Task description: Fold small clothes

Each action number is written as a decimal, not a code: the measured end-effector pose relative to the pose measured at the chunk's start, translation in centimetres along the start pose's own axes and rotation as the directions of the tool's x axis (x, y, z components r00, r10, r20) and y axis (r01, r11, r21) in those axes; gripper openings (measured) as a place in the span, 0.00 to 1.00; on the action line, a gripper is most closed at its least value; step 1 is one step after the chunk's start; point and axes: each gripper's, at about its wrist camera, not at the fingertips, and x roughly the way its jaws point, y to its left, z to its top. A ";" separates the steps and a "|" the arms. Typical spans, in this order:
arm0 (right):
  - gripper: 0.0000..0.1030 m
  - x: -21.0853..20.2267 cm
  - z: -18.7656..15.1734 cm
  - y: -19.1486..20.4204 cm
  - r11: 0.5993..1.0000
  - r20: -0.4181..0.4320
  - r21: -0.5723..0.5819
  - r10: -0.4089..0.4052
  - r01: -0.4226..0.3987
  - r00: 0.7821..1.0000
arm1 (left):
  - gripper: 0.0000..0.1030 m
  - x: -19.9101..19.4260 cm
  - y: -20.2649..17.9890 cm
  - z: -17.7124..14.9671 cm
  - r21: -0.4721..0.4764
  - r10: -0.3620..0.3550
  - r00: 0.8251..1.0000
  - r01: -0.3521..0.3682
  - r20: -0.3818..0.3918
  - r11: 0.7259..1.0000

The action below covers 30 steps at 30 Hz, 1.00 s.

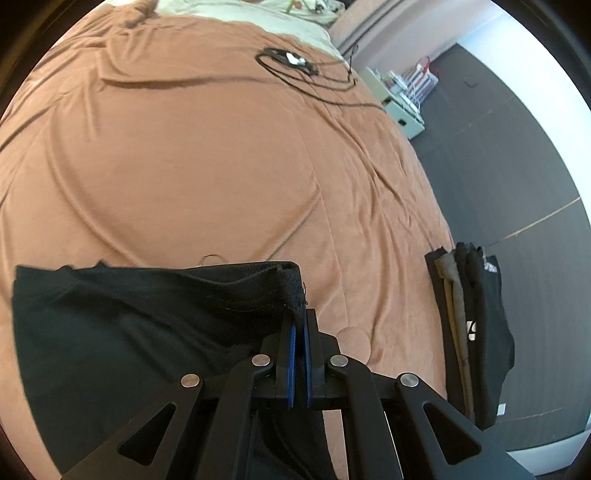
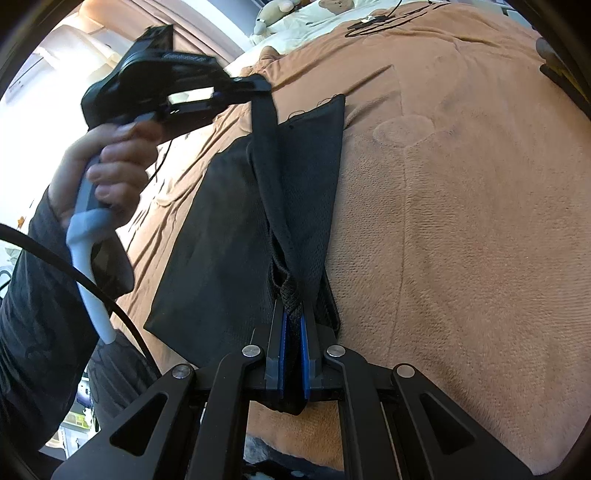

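A black garment (image 1: 122, 314) lies on the rust-brown bed cover (image 1: 207, 166), its near edge lifted. My left gripper (image 1: 300, 317) is shut on one corner of its hem. In the right wrist view the same black garment (image 2: 236, 229) stretches between both grippers, one layer raised over the part lying flat on the bed cover (image 2: 461, 221). My right gripper (image 2: 293, 314) is shut on the bunched hem at the near corner. The left gripper (image 2: 258, 86) shows at upper left, held in a hand, shut on the far corner.
A stack of folded dark and tan clothes (image 1: 469, 332) sits at the bed's right edge. A black cable with a small device (image 1: 295, 61) lies at the far end of the bed. Pillows (image 2: 314, 14) lie at the head. Dark floor (image 1: 517, 147) is on the right.
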 end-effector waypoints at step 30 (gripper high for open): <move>0.30 -0.8 0.3 -0.9 0.997 0.029 0.070 -0.031 0.029 0.999 | 0.49 -2.5 2.5 -2.0 0.060 0.085 0.996 -0.085 0.006 0.995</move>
